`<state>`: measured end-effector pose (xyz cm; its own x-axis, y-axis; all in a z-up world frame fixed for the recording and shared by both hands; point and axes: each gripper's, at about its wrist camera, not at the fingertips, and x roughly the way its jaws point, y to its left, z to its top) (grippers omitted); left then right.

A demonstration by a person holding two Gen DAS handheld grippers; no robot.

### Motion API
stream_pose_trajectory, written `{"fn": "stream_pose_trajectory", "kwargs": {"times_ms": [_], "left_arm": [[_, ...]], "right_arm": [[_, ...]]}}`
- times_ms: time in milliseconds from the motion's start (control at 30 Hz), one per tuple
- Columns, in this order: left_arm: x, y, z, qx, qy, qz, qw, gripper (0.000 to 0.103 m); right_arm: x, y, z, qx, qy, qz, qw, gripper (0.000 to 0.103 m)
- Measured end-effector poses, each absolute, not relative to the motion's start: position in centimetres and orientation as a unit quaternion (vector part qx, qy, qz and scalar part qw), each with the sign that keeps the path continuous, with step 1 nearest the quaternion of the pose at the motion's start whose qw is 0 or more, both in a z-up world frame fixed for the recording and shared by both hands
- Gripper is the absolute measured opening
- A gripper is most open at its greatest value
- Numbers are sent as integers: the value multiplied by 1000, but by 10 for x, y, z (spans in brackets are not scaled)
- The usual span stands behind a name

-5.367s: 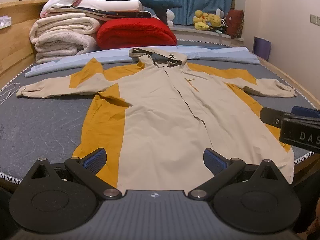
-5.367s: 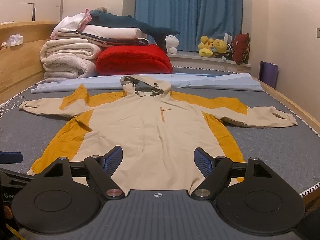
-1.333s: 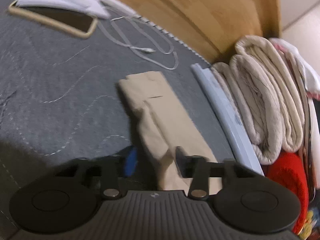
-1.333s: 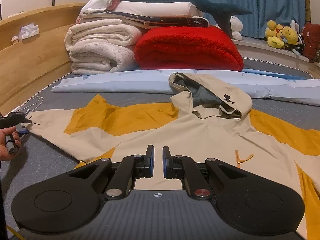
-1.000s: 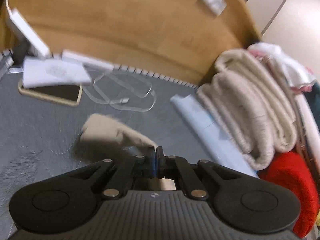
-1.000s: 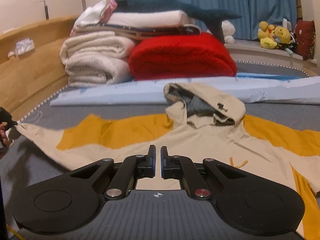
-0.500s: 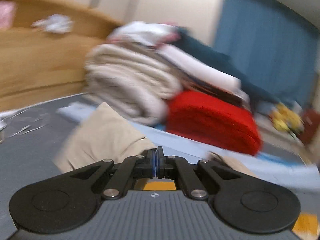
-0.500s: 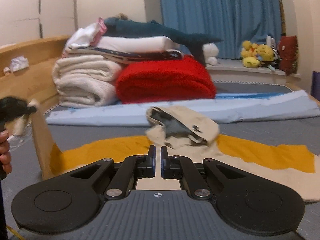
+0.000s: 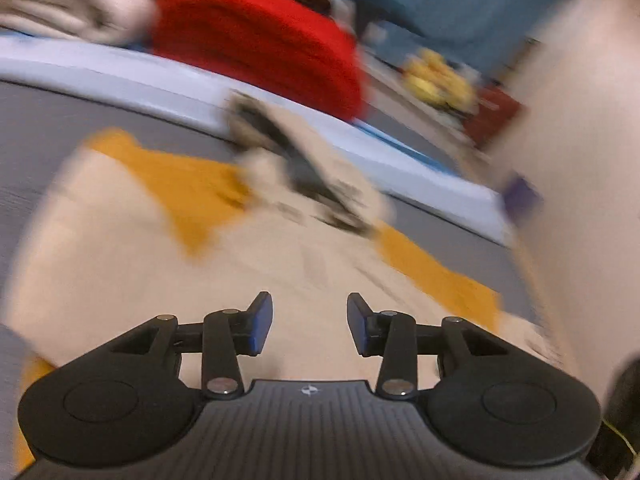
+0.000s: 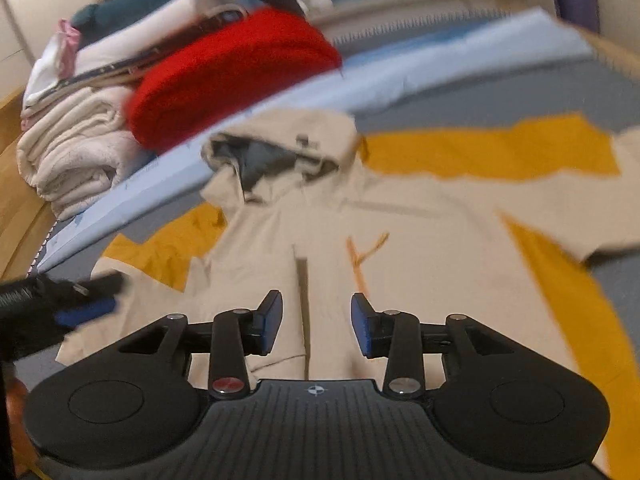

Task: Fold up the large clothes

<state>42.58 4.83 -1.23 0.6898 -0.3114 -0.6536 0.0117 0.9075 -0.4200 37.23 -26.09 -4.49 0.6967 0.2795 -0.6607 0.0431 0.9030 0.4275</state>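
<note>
A beige and mustard hooded jacket (image 10: pixel 420 240) lies front up on the grey bed, hood (image 10: pixel 280 148) toward the pillows. Its left sleeve (image 10: pixel 160 300) is folded in over the chest. It also shows, blurred, in the left wrist view (image 9: pixel 280 248). My right gripper (image 10: pixel 316 328) is open and empty just above the chest near the zip. My left gripper (image 9: pixel 310 328) is open and empty over the body; it also shows in the right wrist view (image 10: pixel 80 300) at the left, above the folded sleeve.
A red blanket (image 10: pixel 232 76) and a stack of folded cream towels (image 10: pixel 72 152) stand at the head of the bed behind a pale blue sheet (image 10: pixel 360 80). Wooden bed frame (image 10: pixel 12 208) at left. Plush toys (image 9: pixel 436 76) and a blue curtain at the back.
The left gripper carried the left sleeve over onto the chest and let it go, and now stands open. The right gripper, shut before, has opened. Both cameras have tilted and blurred with motion.
</note>
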Motion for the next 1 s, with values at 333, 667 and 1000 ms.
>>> {"fn": "stream_pose_trajectory", "kwargs": {"times_ms": [333, 667, 1000], "left_arm": [[456, 79, -28, -99, 417, 1, 903, 52], [450, 78, -34, -77, 430, -6, 899, 57], [450, 111, -26, -90, 414, 36, 905, 57]], "right_arm": [[401, -180, -85, 102, 450, 145, 875, 50], [373, -100, -108, -225, 404, 213, 861, 54], [386, -144, -58, -80, 336, 172, 922, 0]]}}
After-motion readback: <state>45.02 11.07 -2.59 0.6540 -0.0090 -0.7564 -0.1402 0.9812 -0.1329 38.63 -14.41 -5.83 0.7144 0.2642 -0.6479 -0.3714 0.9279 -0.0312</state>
